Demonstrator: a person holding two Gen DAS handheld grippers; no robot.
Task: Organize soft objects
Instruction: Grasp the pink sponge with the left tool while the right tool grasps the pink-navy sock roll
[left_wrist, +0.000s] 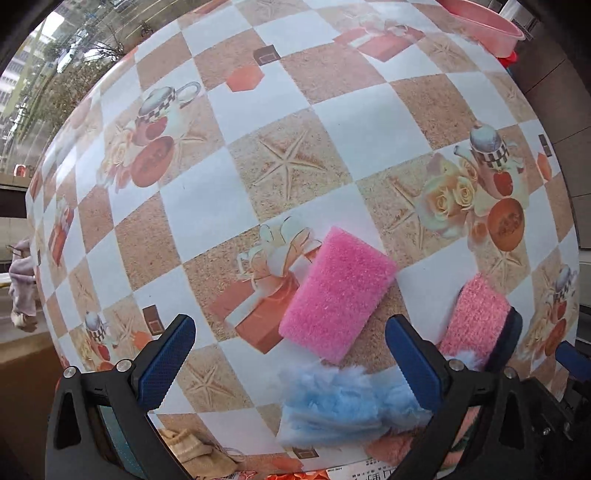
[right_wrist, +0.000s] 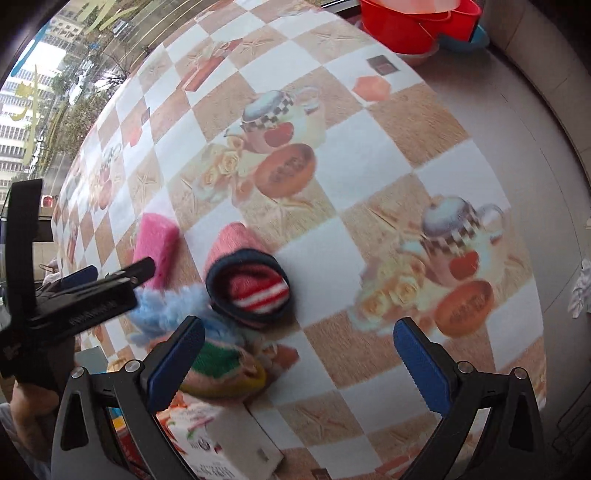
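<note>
With both your left gripper (left_wrist: 290, 363) and right gripper (right_wrist: 299, 363) spread wide and empty, the pink sponge (left_wrist: 338, 291), blue fluff (left_wrist: 343, 402) and rolled sock (right_wrist: 249, 280) lie clustered near you, so closing carelessly may snag two items together.

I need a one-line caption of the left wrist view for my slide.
Left gripper open above a pink sponge and blue fluffy cloth on a checkered tablecloth.
</note>
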